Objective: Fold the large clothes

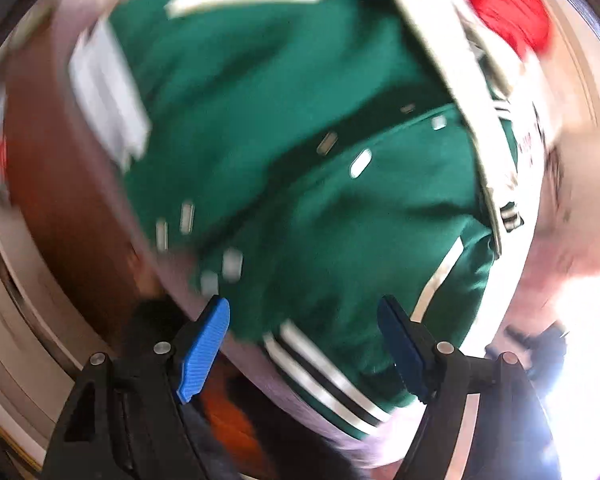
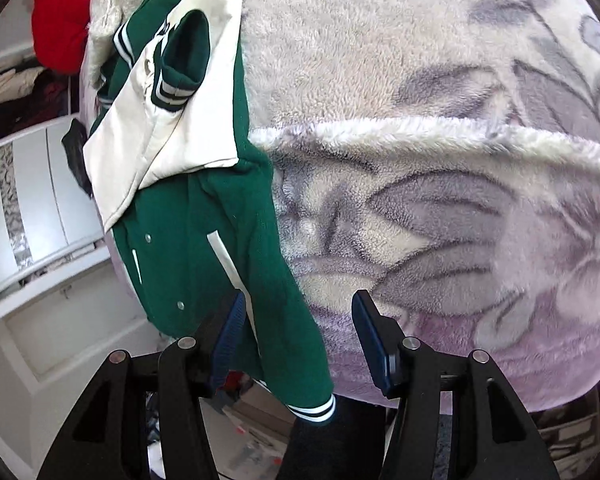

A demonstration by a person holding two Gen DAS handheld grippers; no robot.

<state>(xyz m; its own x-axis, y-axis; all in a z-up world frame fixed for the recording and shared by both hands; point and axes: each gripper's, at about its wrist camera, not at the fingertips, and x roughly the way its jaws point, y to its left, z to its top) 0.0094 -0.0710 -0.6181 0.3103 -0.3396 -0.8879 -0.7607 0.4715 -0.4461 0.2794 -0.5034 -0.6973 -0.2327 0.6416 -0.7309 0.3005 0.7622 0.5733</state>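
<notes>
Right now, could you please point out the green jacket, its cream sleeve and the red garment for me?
green jacket (image 2: 204, 240): right wrist view, on the green front panel by the snaps.
cream sleeve (image 2: 168, 128): right wrist view, mid-sleeve, folded across the jacket.
red garment (image 2: 60, 20): right wrist view, middle of the heap.

fleecy floral blanket (image 2: 440, 120), green varsity jacket (image 2: 204, 216) lying on it

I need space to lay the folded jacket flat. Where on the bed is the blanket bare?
The floral blanket is bare right of the green jacket, across its fluffy white fold. The far left corner is crowded: a red garment and a cream fleece pile beside the jacket's collar.
</notes>
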